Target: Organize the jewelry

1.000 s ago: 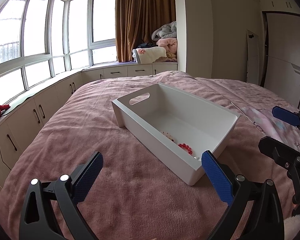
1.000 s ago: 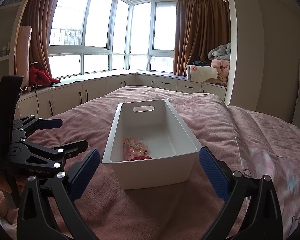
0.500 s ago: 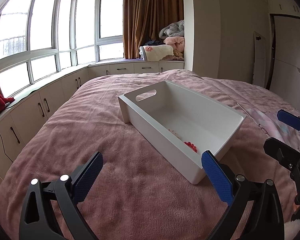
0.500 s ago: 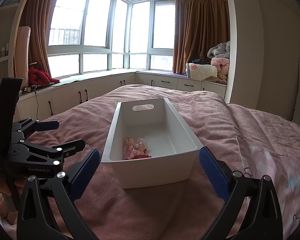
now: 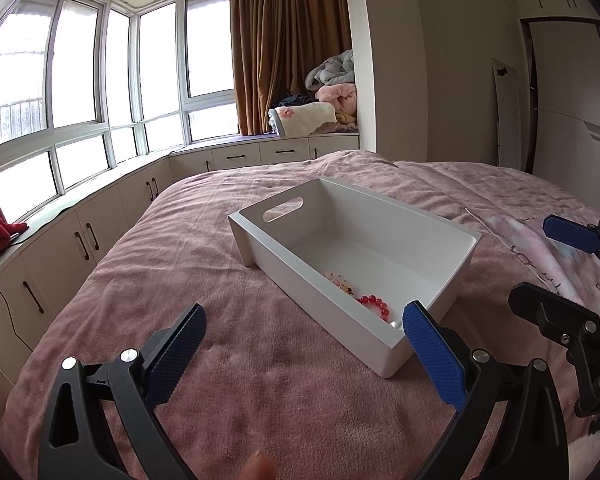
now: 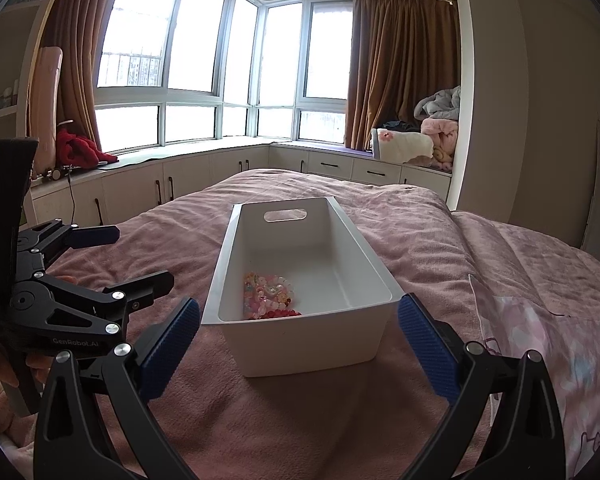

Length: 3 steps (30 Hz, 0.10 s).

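Bin (image 5: 440, 240) nearer now; both grippers (image 5: 304, 344) (image 6: 300, 332) spread, short of rim.

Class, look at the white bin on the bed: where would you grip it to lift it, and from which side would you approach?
Grip the bin by its far end wall at the handle slot, coming down from above with one finger through the slot. The wall is thin and upright, so open jaws fit over it. The beads lie at the near end, so expect it to tip that way.
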### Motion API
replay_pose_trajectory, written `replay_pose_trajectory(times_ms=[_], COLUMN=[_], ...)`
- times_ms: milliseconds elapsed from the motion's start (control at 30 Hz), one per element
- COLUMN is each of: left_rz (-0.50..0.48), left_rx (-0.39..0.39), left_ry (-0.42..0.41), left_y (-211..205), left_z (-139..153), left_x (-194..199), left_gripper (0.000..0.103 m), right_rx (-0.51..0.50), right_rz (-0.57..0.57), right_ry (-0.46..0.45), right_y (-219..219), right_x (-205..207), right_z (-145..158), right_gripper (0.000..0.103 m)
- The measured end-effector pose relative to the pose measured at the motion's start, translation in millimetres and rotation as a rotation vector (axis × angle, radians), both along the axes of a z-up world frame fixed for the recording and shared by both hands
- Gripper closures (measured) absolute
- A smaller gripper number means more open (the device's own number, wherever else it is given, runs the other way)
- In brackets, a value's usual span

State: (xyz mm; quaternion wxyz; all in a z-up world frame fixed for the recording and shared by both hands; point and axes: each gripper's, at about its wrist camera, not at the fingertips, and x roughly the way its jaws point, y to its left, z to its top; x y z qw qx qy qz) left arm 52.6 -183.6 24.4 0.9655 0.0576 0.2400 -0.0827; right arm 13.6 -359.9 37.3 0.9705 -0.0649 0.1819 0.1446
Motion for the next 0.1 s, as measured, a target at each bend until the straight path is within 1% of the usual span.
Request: replay_pose_trajectory(times_ms=[100], left_rz=[-0.003], left_rx=[-0.009], left_ry=[0.010], left_y=[1.6], left_z=[-0.9], left_x=[0.7], left_gripper=[0.004], right_rx=[-0.003], right_rz=[0.001], right_ry=[0.003], right_y=[0.4], right_x=[0.8], right_z=[-0.3], right_gripper=[0.005])
